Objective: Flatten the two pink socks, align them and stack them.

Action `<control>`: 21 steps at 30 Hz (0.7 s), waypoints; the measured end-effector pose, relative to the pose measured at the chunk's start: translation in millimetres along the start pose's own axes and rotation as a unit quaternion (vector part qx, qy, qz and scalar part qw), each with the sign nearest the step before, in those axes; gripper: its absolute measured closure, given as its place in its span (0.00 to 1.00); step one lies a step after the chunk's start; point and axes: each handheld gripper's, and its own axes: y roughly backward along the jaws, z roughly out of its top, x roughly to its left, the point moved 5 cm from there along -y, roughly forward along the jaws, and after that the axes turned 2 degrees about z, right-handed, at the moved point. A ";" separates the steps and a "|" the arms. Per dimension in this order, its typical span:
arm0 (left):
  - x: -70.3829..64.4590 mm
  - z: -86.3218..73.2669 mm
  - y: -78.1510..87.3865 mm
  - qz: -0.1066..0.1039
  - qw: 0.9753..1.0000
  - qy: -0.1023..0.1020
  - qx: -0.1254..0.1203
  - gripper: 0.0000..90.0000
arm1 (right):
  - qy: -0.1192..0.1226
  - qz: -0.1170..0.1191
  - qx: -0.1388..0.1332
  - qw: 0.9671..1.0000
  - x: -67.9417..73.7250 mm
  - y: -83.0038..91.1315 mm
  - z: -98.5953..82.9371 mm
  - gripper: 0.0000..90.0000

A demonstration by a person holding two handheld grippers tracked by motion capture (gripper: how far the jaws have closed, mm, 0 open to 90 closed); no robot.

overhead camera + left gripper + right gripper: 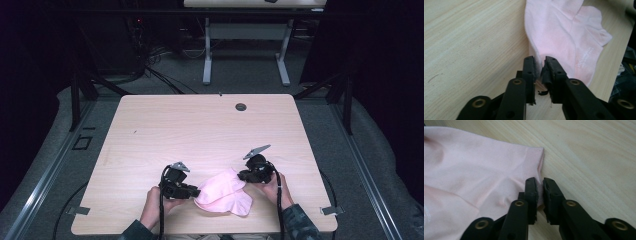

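High view shows a big light wooden bench (210, 135) in the middle of the frame, on a grey floor (245, 75), with dark space at both sides. Another bench with white legs (245, 50) stands at the top of the frame. Near the far edge of the big bench is a small round hole (241, 107). A pink cloth (224, 194) lies at the lower middle of the frame, near the front edge of the bench, a bit bunched up. The person's arms come in from the bottom. The left hand (154, 200) holds the left gripper (192, 190) just left of the cloth, and the right hand (274, 187) holds the right gripper (241, 176) at the cloth's upper right end. In the left gripper view, the left gripper (540, 65) has its jaws almost pressed together, pinching an edge of the pink cloth (564, 32), which spreads up and to the right over the bench (469, 40). Tiny white letters (584, 57) are printed on the cloth, too small to read. In the right gripper view, the right gripper (540, 186) has its jaws nearly closed too, pinching the cloth (474, 170) by its hemmed corner, and the cloth fills the left side while bare bench (594, 157) is on the right.
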 end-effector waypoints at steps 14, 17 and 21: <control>0.1 3.2 5.9 -0.028 0.999 0.007 -0.021 0.98 | -0.039 -0.008 -0.016 0.999 43.2 71.5 -13.1 0.94; 1.4 3.7 6.3 -0.030 0.999 0.005 -0.013 0.98 | -0.042 -0.008 -0.004 0.999 54.0 73.0 -21.2 0.94; 2.8 2.1 1.7 -0.025 1.000 0.003 0.008 0.98 | -0.043 -0.013 0.015 0.999 59.4 59.8 -36.3 0.93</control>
